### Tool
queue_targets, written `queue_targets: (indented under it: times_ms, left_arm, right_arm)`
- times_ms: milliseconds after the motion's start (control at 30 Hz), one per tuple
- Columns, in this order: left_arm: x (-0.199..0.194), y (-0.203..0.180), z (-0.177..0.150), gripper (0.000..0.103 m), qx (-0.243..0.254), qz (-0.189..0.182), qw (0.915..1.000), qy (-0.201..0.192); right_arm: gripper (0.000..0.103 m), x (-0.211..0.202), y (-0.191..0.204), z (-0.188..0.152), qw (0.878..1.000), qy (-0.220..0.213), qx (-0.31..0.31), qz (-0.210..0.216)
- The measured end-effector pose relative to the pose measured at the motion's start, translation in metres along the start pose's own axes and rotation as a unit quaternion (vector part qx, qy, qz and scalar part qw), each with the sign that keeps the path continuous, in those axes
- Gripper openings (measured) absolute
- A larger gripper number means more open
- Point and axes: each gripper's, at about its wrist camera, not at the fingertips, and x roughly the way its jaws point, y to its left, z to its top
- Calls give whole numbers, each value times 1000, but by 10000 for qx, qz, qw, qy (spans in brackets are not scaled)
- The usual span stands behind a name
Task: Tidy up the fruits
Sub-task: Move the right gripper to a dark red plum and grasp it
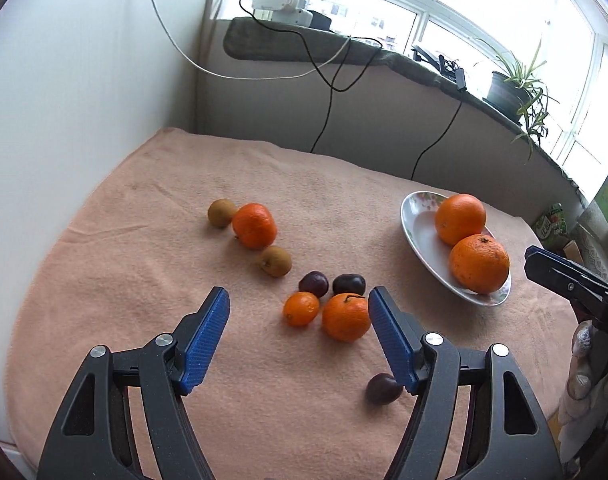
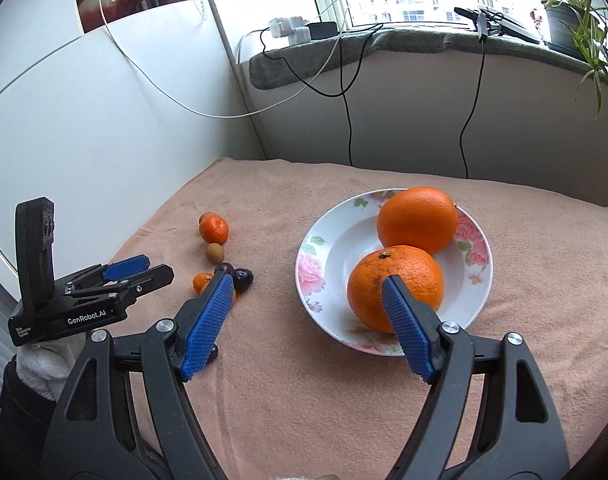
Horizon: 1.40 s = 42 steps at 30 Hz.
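Jaws of each hand-held gripper, left (image 1: pixel 299 300) and right (image 2: pixel 307 286), stand spread, holding nothing.

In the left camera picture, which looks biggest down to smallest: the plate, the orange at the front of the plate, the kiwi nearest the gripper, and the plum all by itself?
1. Plate
2. Front orange
3. Plum and kiwi: these look about alike, and the plum sits nearer the camera, so I won't rank them.

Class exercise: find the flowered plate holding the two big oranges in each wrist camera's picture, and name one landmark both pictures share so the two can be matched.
Left wrist view: the plate lies at the right, beyond the open left gripper.
Right wrist view: the plate sits at centre, just beyond the open right gripper.
Shared landmark: the potted plant on the windowsill.
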Motion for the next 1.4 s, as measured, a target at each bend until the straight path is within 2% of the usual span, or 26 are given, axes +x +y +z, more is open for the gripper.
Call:
queue_targets:
  times_ms: [133,200,233,267,333,467,667,867,1133,1400]
  left_arm:
    - [-2,16,-6,71,-146,-119,9998,35]
    - [0,16,-10,65,-154,-212,9996,84]
    - [1,15,-12,56,-120,-255,9995,114]
    - [2,13,-13,53,-92,-296,9994,136]
    - [3,7,-16,51,-12,-445,9988,196]
    - [6,-6,-17,44,177,-639,9975,257]
    - [18,-17,-13,39,379,-677,9964,351]
    - [28,-23,-12,35,630,-575,9953,451]
    - [38,-32,-12,35,826,-489,9941,512]
    - [40,-35,-15,34,980,-390,9929,554]
  right_arm:
    - [79,16,20,-6,9986,389,-283,196]
    - [79,21,29,-12,9975,524,-381,290]
    - [79,24,33,-16,9969,579,-434,314]
    - [79,27,38,-19,9962,638,-493,342]
    - [78,31,46,-27,9946,734,-610,402]
    - [66,39,59,-41,9908,937,-767,600]
    - [49,53,71,-52,9869,1145,-807,796]
    - [49,64,78,-56,9853,1243,-839,824]
    - [44,74,82,-57,9851,1305,-771,814]
    - [32,80,86,-60,9836,1370,-937,712]
